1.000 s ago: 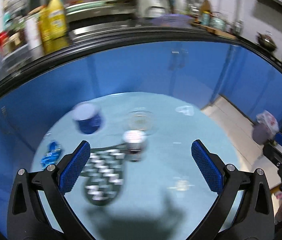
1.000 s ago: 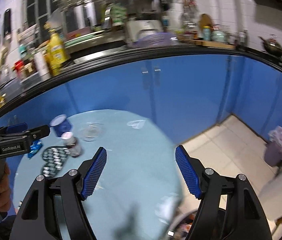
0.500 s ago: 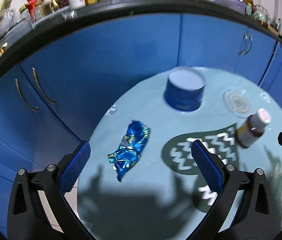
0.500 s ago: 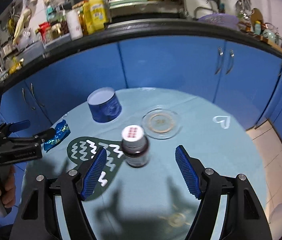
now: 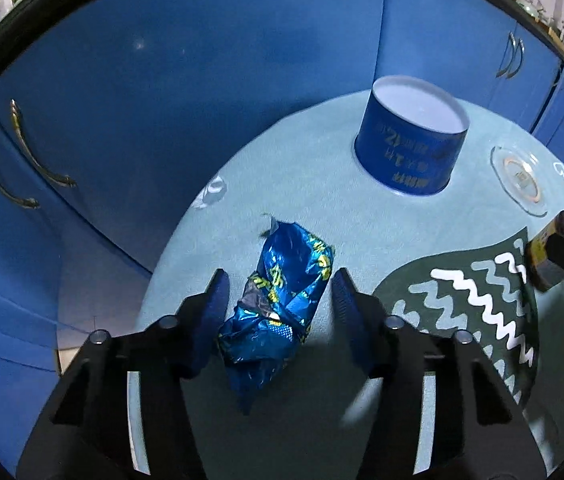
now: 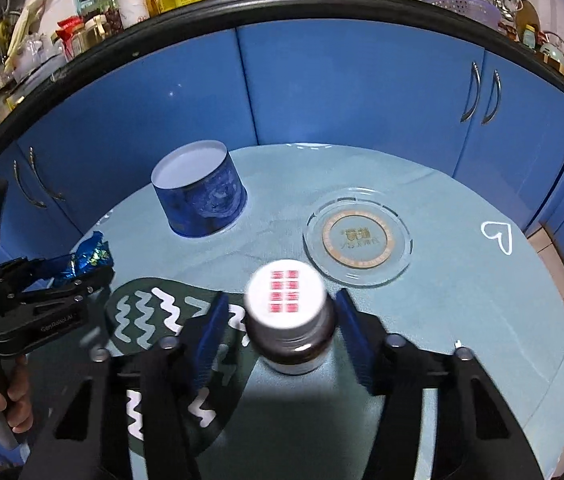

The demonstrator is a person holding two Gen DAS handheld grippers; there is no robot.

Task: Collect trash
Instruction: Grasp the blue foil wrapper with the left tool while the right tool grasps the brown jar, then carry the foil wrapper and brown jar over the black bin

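both grippers have just been closing in on the round table (image 6: 462, 320): the left gripper (image 5: 278, 292) straddles the crumpled blue snack wrapper (image 5: 282, 308) near the left edge, the right gripper (image 6: 280, 314) straddles the white-capped brown bottle (image 6: 288, 320), pads not quite touching either.

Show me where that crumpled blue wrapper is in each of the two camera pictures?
Left wrist view: the blue wrapper lies lower centre, between the left gripper fingers.
Right wrist view: the wrapper is at the left edge, partly hidden by the same gripper.
Shared landmark: the round blue tin, behind the wrapper on the table.
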